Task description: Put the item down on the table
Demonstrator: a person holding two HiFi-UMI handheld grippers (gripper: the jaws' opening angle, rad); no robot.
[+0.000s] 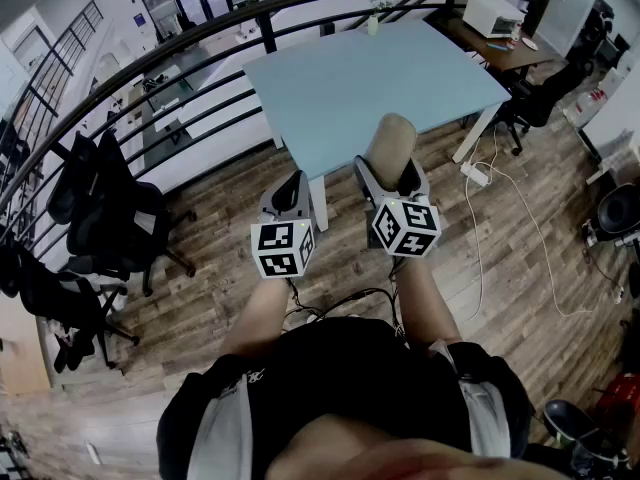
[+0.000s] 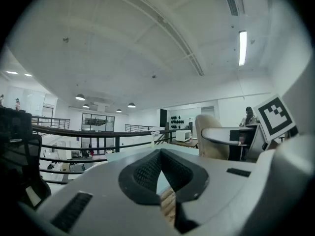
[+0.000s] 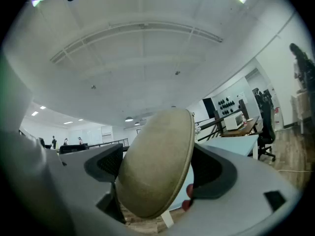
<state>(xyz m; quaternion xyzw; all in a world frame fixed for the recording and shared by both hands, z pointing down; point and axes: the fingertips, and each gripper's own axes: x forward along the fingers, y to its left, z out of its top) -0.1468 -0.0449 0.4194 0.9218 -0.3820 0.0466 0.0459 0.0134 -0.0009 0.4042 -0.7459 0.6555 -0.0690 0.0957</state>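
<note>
My right gripper (image 1: 390,175) is shut on a beige oval case (image 1: 388,146), which stands on edge between the two pads and rises above them. In the right gripper view the beige oval case (image 3: 152,181) fills the gap between the jaws and is tilted to the right. The left gripper (image 1: 290,192) hangs beside it, shut with nothing in it; its fingertips meet in the left gripper view (image 2: 160,155). Both grippers hover over the wooden floor just short of the near edge of the pale blue table (image 1: 380,68).
A small object (image 1: 373,24) stands at the table's far edge. A curved black railing (image 1: 200,43) runs behind the table. Black office chairs (image 1: 110,218) stand at the left and another chair (image 1: 540,93) at the right. White cables (image 1: 500,198) trail over the floor.
</note>
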